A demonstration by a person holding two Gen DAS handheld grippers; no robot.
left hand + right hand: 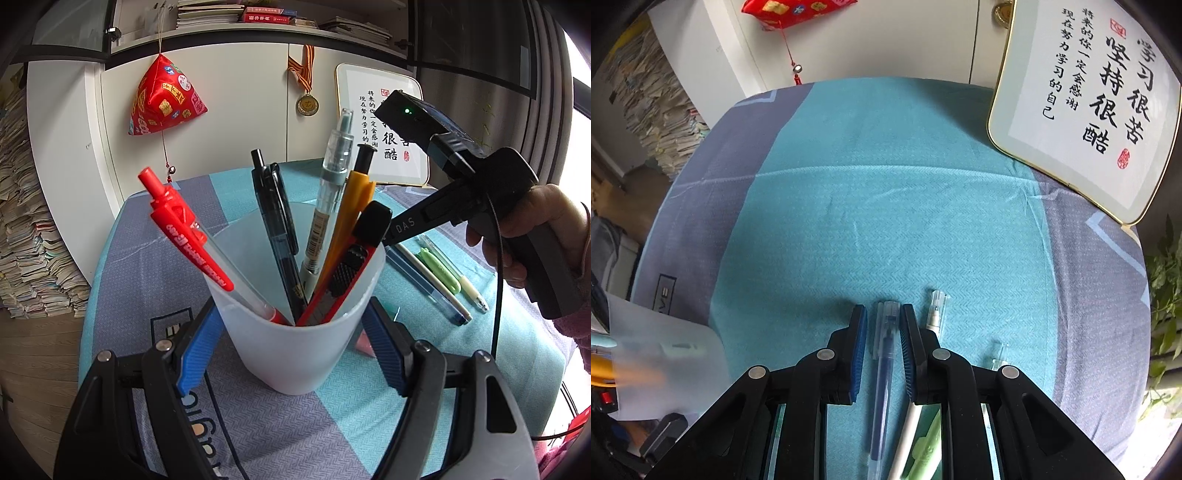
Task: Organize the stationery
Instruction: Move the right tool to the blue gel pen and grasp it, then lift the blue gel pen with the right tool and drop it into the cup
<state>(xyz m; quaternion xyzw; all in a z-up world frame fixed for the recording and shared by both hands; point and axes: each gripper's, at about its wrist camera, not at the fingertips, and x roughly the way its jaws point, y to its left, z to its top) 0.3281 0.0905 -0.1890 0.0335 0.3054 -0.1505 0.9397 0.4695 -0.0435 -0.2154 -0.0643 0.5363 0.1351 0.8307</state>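
A translucent white cup (pixel 299 332) already bristling with pens stands on the cloth-covered desk (pixel 886 184), the left gripper (pixel 291 328) with its blue-padded jaws set against either side of it, apparently clamped to steady it. Inside lean a red pen (pixel 184 236), a black pen (pixel 275 221), a clear pen (pixel 328 199), a yellow pen (pixel 347 221) and a red utility knife (pixel 343 273).

To the cup's right, three pens lie side by side on the cloth. The right gripper (pixel 884 354) has its jaws apart and lowered on either side of the blue pen (pixel 884 369), which sits between the pads without visibly being touched. Just beside it rest a white pen (pixel 936 314) and a green pen (pixel 927 446), the white one partly under the right-hand jaw.

The step in hand appears to be picking up the next loose pen for the cup. The next move likely calls for closing squarely on the blue barrel alone, without catching its white neighbour, then lifting clear and tipping it into the crowded cup while the left side keeps the cup from toppling. A framed calligraphy panel (pixel 1086 103) leans at the desk's far edge.
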